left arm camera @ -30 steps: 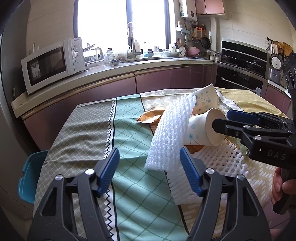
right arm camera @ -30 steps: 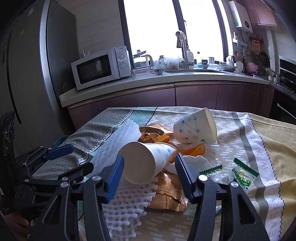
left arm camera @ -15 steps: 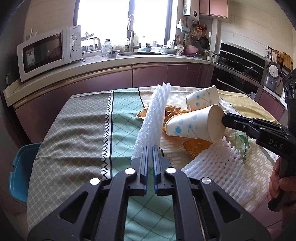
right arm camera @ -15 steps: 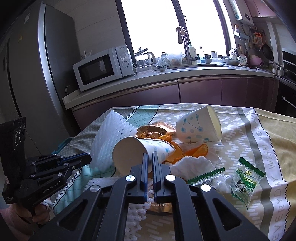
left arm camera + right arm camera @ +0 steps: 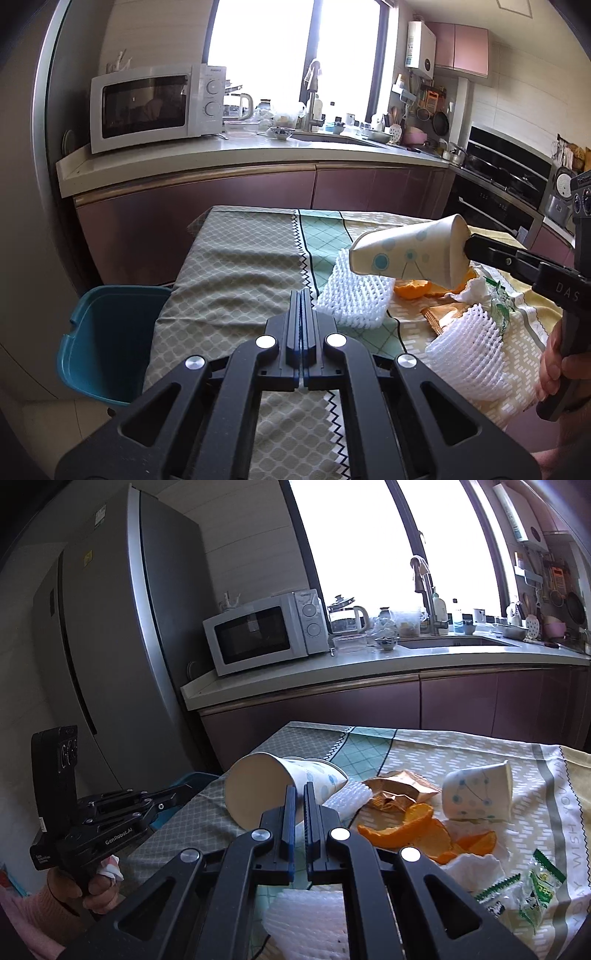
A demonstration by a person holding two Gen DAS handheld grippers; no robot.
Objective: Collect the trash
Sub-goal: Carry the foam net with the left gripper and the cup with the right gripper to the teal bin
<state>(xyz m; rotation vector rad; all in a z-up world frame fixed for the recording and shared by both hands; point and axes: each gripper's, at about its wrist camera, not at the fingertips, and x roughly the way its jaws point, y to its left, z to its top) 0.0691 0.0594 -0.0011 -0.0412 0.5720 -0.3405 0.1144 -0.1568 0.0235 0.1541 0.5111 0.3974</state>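
With my right gripper (image 5: 300, 797) pinched on the rim of a dotted paper cup (image 5: 273, 788), the cup hangs tilted, clear of the table (image 5: 236, 273), mouth toward the right wrist camera and its crushed base pointing away. My left gripper (image 5: 302, 301) has its fingers pressed together with nothing visible between them; it hovers over the table's near-left part, beside a teal bin (image 5: 107, 339) that stands against the table's left edge. Just beyond its tips a white foam net (image 5: 351, 299) lies flat on the cloth, apart from the fingers. A second foam net (image 5: 469, 354) sits at the near right edge. Orange peel (image 5: 417, 830), a brown wrapper (image 5: 399, 788), a second dotted cup (image 5: 476, 794) on its side, and green-and-clear wrappers (image 5: 532, 890) are spread over the cloth to the right. Each gripper's handle is held by a hand (image 5: 92, 890).
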